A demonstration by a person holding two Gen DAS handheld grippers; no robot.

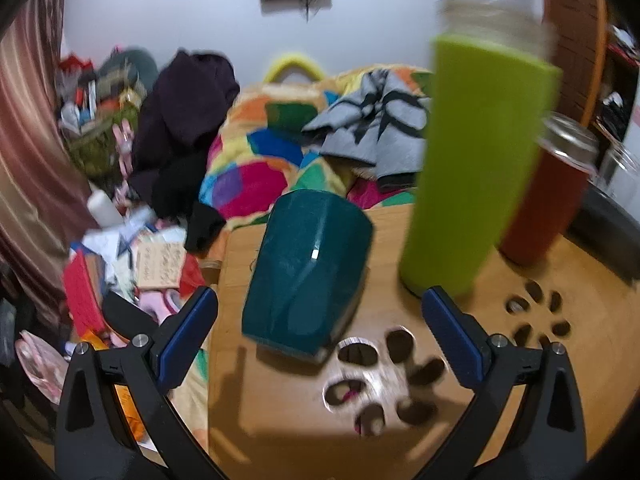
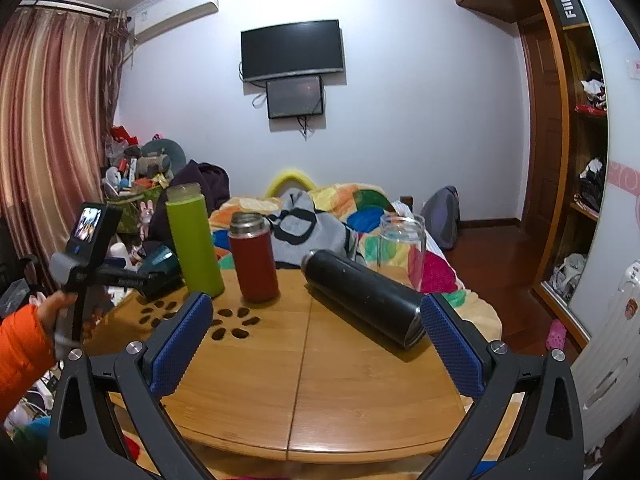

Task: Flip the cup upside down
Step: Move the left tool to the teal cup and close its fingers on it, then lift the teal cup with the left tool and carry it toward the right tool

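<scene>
On the wooden counter (image 2: 340, 364), near its left edge, I see the teal cup (image 1: 306, 272) with its wide end toward my left camera and its narrower end pointing away; whether it stands or is tipped I cannot tell through the blur. My left gripper (image 1: 316, 320) is spread wide, empty, with the cup just ahead of and between its blue pads (image 1: 186, 336), not touching either. Just right of the cup stands the green bottle (image 1: 476, 168), and beyond that the red flask (image 1: 548, 200), both upright. From the right camera, my right gripper (image 2: 316, 344) is also wide open and empty, over the counter's near half. Ahead of it the black flask (image 2: 364, 296) lies on its side, and a clear glass jar (image 2: 402, 248) stands at the far edge.
</scene>
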